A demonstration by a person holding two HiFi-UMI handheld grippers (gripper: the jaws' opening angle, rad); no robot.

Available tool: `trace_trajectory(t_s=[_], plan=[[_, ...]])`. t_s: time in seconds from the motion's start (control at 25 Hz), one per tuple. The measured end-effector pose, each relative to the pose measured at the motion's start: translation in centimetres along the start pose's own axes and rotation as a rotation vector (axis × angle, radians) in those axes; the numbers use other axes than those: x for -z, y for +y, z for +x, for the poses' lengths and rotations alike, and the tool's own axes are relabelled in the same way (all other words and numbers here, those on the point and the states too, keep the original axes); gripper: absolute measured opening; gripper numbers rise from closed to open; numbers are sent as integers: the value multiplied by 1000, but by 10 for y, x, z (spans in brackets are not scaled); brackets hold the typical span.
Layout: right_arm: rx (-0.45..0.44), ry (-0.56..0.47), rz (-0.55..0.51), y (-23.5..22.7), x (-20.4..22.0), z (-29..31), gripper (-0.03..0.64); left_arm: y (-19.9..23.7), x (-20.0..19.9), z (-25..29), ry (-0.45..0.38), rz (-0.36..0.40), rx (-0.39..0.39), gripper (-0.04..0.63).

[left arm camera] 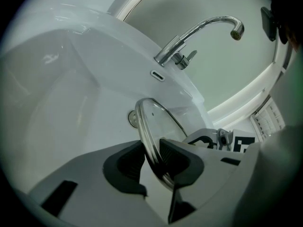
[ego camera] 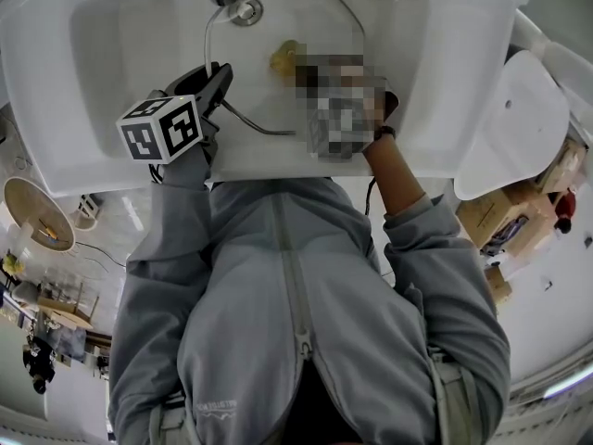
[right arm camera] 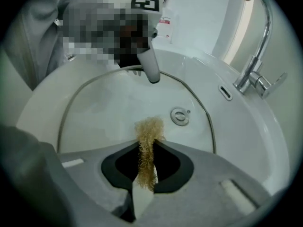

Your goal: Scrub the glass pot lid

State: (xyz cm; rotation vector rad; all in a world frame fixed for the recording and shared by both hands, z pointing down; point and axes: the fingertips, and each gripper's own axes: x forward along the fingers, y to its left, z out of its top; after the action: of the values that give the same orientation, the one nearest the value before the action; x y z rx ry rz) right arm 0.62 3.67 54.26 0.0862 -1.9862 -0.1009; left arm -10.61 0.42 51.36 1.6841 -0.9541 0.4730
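The clear glass pot lid [right arm camera: 118, 103] with a metal rim stands tilted inside the white sink [ego camera: 111, 35]. My left gripper [ego camera: 218, 86] is shut on the lid's rim [left arm camera: 152, 148], one pad on each face of the glass. My right gripper [right arm camera: 147, 150] is shut on a golden wire scrubber [right arm camera: 149, 143]. The scrubber's tuft lies against the lid's glass near the drain [right arm camera: 180, 116]. In the head view the scrubber [ego camera: 285, 58] shows as a yellow spot over the lid, with the right gripper mostly covered by a mosaic patch. A left gripper finger [right arm camera: 151, 67] reaches over the lid's far rim.
A chrome faucet [left arm camera: 203, 32] arches over the basin's back edge, above the overflow slot [left arm camera: 158, 74]. The drain [left arm camera: 133, 118] sits behind the lid. A white rounded object [ego camera: 514, 123] and cardboard boxes [ego camera: 500, 221] lie right of the sink.
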Motion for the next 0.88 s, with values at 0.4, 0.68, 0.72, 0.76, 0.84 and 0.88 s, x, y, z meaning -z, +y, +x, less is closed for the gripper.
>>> trace_trajectory(t_s=[0.4, 0.68, 0.72, 0.76, 0.84, 0.88], plan=[[-179, -19, 16, 50, -11, -27, 40, 2, 1, 0, 6, 3, -5, 95], [-393, -15, 50, 78, -19, -50, 40, 1, 1, 2, 10, 5, -9, 95], [-429, -17, 60, 81, -21, -54, 41, 1, 1, 2, 10, 4, -9, 95], [-471, -30, 81, 84, -24, -59, 40, 0, 2, 2, 10, 4, -9, 95], [-531, -86, 136, 83, -34, -69, 40, 0, 2, 1, 10, 3, -9, 95], [-527, -114, 158, 77, -37, -73, 40, 0, 3, 1, 9, 3, -10, 95]])
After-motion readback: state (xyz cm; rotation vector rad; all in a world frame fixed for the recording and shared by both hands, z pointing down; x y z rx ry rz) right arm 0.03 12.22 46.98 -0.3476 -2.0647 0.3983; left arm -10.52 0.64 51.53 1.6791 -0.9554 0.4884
